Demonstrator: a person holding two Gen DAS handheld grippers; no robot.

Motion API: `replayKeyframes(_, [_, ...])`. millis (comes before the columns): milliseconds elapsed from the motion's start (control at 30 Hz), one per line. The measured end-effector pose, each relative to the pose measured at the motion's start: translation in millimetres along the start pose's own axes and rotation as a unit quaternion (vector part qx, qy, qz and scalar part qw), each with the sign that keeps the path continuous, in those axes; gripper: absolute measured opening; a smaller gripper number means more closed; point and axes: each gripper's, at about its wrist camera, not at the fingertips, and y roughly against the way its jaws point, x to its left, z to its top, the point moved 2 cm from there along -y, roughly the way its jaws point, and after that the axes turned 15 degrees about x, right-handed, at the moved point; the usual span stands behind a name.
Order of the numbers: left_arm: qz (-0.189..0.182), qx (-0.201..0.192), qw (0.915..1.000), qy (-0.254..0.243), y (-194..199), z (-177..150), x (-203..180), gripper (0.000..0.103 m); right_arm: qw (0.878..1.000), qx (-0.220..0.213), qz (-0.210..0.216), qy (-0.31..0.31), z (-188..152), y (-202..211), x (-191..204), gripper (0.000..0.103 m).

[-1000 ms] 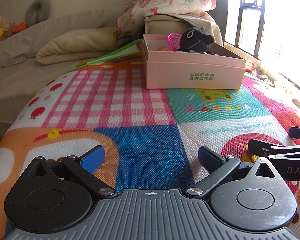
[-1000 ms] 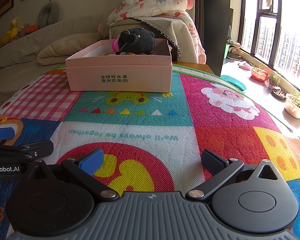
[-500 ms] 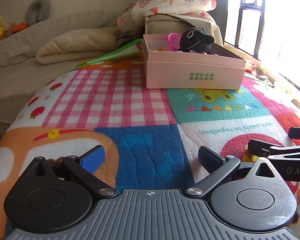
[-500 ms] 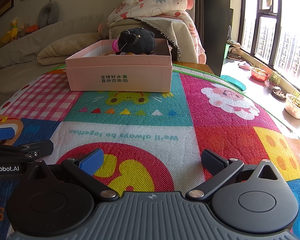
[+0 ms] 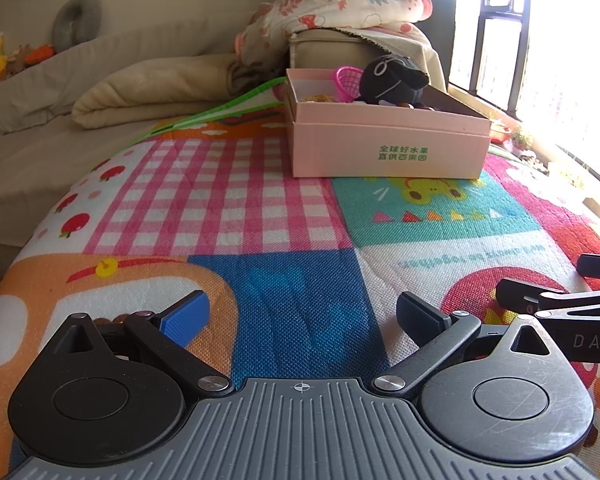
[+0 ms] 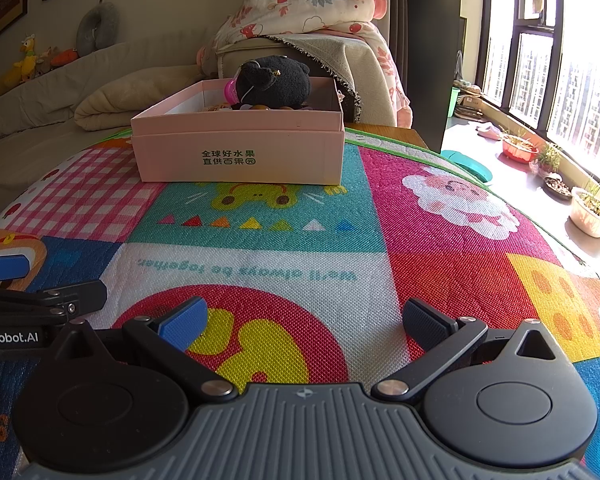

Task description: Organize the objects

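Both grippers lay low over the patchwork play mat (image 6: 440, 264), side by side and pointing toward the pink cardboard box (image 6: 240, 152) in the upper middle of each frame. The left gripper (image 5: 300, 316) had its jaws spread wide with nothing between them, only the blue square of the mat showing through the gap. The right gripper (image 6: 300, 320) was equally wide open and empty, over the red and yellow circle print.

The task's things appeared already gathered in the box: a black plush toy (image 6: 274, 84) sat above the rim at the far side, a small pink basket-like piece (image 5: 348, 82) beside it, and brownish small items beneath that were too small to identify. No loose object was visible on the mat in either view, so the sorting looked close to done or done.

The risks from here were few but real, in my judgement. The plush stood proud of the rim, so any reach into the box could catch it and tip it out over the far edge. The box is light cardboard on a soft, slightly rumpled mat; a nudge against its near wall would likely slide it toward the beige bedding (image 5: 152, 92) in the upper left. The two grippers also lay just beside each other, the right one's finger showing at the right edge of the left view, so a careless sideways move could knock them together.
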Motion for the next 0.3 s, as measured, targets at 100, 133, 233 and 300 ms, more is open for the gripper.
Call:
replayKeyframes(100, [0.001,0.0,1.0,0.0,-0.6,0.6,-0.6,0.103,1.0,0.0,0.0,0.0,0.0,0.0,0.0,0.103])
replayKeyframes(133, [0.001,0.0,1.0,-0.001,-0.6,0.5,-0.7,0.103,1.0,0.0,0.0,0.0,0.0,0.0,0.0,0.103])
replayKeyframes(233, [0.001,0.0,1.0,-0.001,-0.8,0.7,-1.0,0.103,1.0,0.0,0.0,0.0,0.2,-0.1,-0.1,0.103])
replayKeyframes(300, [0.001,0.0,1.0,-0.001,-0.6,0.6,-0.8,0.103,1.0,0.0,0.0,0.0,0.0,0.0,0.0,0.103])
